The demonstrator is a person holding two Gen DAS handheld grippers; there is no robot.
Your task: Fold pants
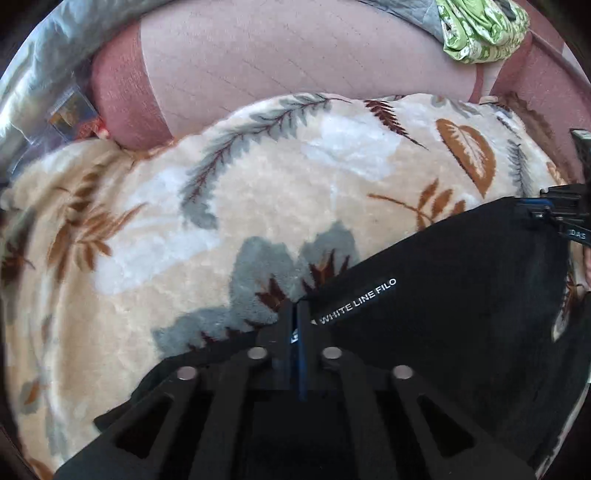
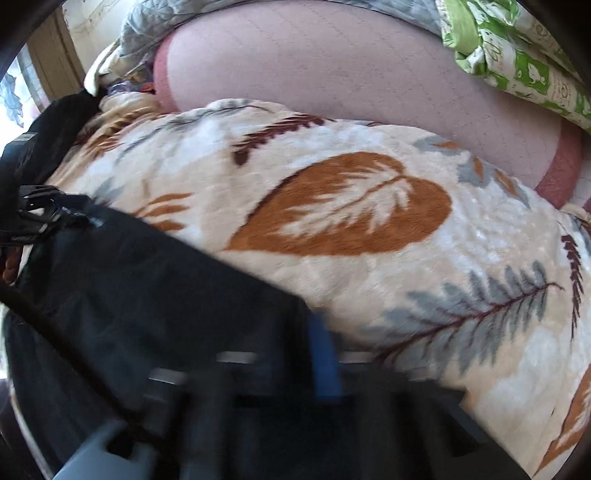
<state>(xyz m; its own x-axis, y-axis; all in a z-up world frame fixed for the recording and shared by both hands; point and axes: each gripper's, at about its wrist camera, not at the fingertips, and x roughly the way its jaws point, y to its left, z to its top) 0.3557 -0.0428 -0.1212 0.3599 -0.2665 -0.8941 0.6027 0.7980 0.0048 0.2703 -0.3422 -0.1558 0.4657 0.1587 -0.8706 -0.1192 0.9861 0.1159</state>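
Observation:
Black pants [image 1: 443, 277] with a white-lettered label lie flat on a leaf-patterned fleece blanket [image 1: 221, 203]. My left gripper [image 1: 294, 308] is shut, its tips pinching the pants' near left corner beside the label. At the pants' far right corner the other gripper's black and blue tips [image 1: 554, 212] show. In the blurred right wrist view the pants [image 2: 147, 288] fill the lower left. There my right gripper [image 2: 321, 332] stands shut at the cloth's right corner, its blue pad against the edge. The left gripper [image 2: 48, 214] shows at the far left edge.
Beyond the blanket [image 2: 406, 295] is a pink quilted mattress [image 1: 277, 55]. A bunched green patterned cloth [image 1: 480, 26] lies at the back right, and a grey quilt [image 1: 55, 55] runs along the back left. Small cluttered items sit by the mattress's left corner.

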